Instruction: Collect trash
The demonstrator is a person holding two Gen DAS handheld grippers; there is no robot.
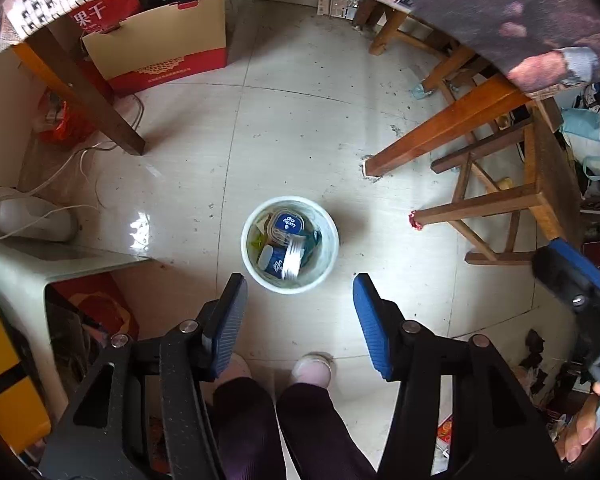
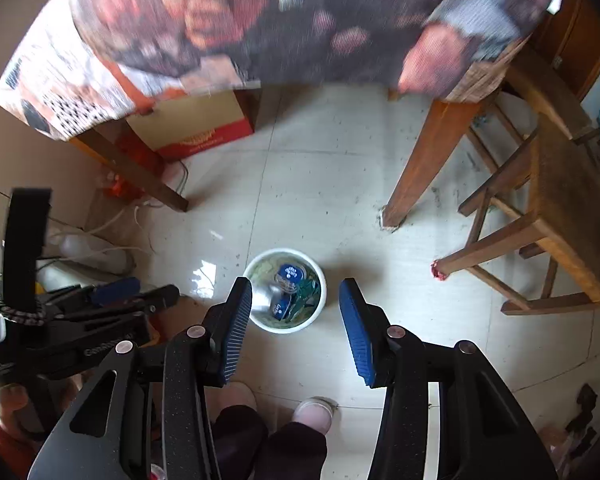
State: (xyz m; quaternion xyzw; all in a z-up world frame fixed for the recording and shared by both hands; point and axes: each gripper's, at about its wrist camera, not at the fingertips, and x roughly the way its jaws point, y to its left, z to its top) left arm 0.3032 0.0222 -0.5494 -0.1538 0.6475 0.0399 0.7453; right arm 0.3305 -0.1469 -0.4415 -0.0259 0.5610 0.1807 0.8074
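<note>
Round white bin point(image 1: 327, 216), crumpled blue wrappers point(image 1: 288, 222)

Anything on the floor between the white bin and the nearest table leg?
Only bare tile between the white bin and the table leg, clear in both wrist views.

Right tool point(image 2: 296, 292) gapes, empty, above white bin point(image 2: 320, 304) of cups point(image 2: 290, 274).

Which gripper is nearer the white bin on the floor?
Neither, clearly. The left gripper and the right gripper both hang open above the white bin, which shows between each one's fingers, cans inside.
</note>
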